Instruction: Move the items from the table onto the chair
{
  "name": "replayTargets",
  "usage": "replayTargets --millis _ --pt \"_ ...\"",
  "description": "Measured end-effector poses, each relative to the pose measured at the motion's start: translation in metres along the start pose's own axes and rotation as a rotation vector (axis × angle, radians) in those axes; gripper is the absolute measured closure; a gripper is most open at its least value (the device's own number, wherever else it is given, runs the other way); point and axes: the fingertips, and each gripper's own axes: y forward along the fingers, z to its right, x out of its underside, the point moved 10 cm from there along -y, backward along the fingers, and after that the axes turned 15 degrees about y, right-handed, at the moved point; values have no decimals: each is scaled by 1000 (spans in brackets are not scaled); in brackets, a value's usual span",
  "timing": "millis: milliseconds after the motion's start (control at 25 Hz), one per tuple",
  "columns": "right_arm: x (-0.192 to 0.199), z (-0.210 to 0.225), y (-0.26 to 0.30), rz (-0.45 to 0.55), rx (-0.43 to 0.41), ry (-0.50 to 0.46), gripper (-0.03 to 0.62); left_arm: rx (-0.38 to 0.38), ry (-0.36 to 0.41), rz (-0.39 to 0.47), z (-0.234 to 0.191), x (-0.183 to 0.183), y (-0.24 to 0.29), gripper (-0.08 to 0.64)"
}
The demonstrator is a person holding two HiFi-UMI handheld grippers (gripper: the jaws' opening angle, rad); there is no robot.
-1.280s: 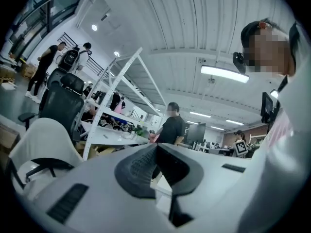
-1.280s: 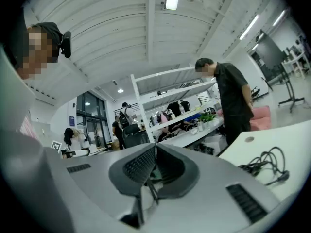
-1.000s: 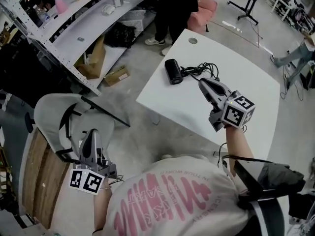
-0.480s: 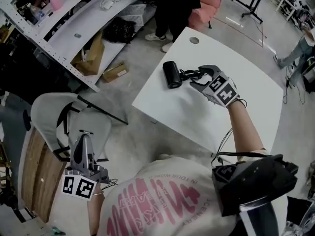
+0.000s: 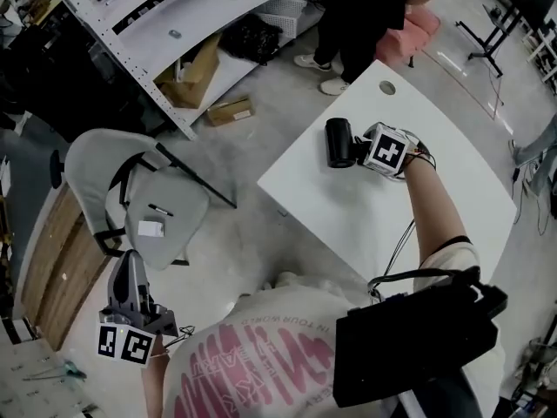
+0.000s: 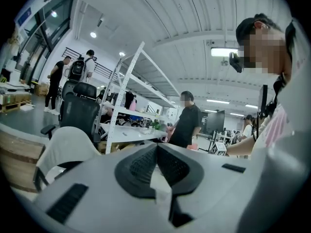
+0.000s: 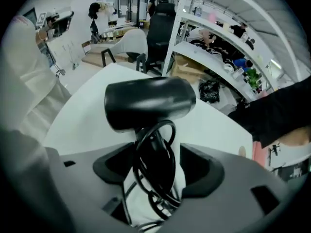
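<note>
Right gripper [image 7: 158, 161]: pointed steeply down at the table [image 5: 348, 212], jaws spread wide and just been opening. Between them the handle and the looped black cable [image 7: 167, 132] of the hair dryer [image 7: 148, 103]; pads clear of both, no grip. Dryer lying on its side on the table, toward the far edge, cable bunched behind it. In the head view, fingertips and most of the cable hidden under the marker cube [image 5: 385, 151]; only the dark barrel visible just beside the cube. Near edge of the table covered by the forearm and a black bag [image 5: 418, 347]. Left gripper [image 6: 156, 152]: jaws closed together, nothing between them, held low beside the torso, roughly level, well apart from the table. Just ahead of it, the chair [image 5: 100, 159], pale shell on dark legs; on the seat a white tag [image 5: 150, 228] and a thin dark stick [image 5: 159, 209], both too small to identify. Beyond the table, a standing person [image 5: 365, 16], cut off by the top edge, only legs and shoes seen. Shelf rack [image 5: 174, 33] along the far wall, contents too small to make out. Count: two grippers, two marker cubes, one hair dryer, one cable, one table, one chair, two small things on the seat.
</note>
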Motion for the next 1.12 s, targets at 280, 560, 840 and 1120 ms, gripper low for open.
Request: replayTargets --millis 280,560,840,1120 --pt "-11 -3 10 -135 -45 -54 328 -63 -33 14 -14 5 -18 551" --pt "-7 -14 -4 -106 -34 12 354 -41 0 18 -15 -2 -17 551" --pt "-5 -19 -47 168 -198 385 359 -18 -58 31 -26 0 -9 551" --pt "-12 -53 -91 581 -330 747 359 -2 -69 59 -53 5 -36 551"
